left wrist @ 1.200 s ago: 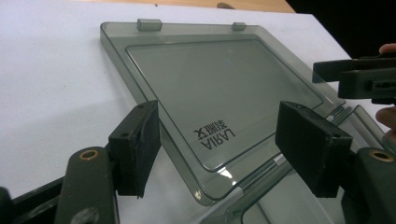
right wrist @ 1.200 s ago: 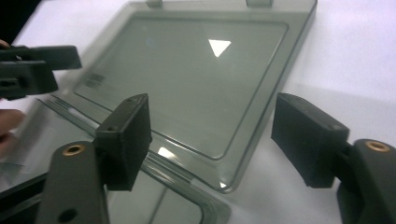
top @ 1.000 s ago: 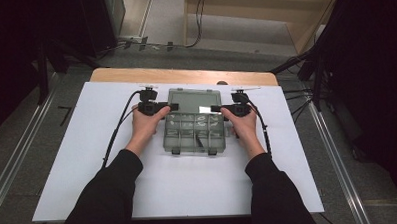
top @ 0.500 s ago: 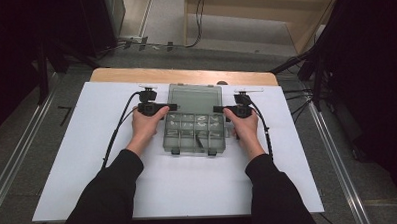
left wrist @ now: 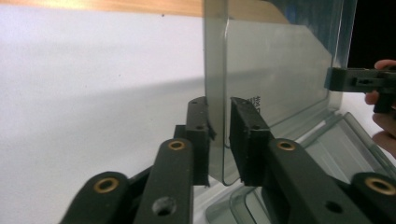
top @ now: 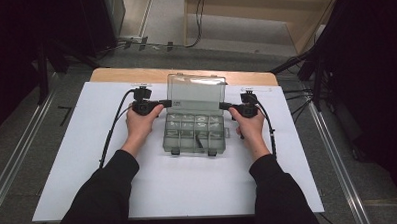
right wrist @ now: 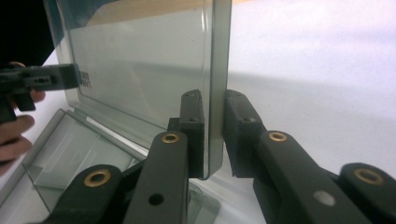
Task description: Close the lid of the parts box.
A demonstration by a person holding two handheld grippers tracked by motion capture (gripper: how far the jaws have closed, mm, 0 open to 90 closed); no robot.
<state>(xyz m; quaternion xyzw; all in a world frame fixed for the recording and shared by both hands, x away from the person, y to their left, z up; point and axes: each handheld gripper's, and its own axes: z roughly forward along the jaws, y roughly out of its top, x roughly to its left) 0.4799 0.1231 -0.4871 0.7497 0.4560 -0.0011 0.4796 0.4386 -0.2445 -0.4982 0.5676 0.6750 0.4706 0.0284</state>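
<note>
Lid (top: pixel 196 94): raised upright over the clear compartment box (top: pixel 193 134)
Left tool (left wrist: pixel 218 135): has just been closing; pinching lid's left edge
Right tool (right wrist: pixel 214 133): has just been closing; pinching lid's right edge

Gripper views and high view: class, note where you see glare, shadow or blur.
High view: glare streaks the lid's top edge, dark surroundings. Left gripper view: soft shadow band crosses the white table, near jaws slightly blurred. Right gripper view: lid mirrors the table edge.
</note>
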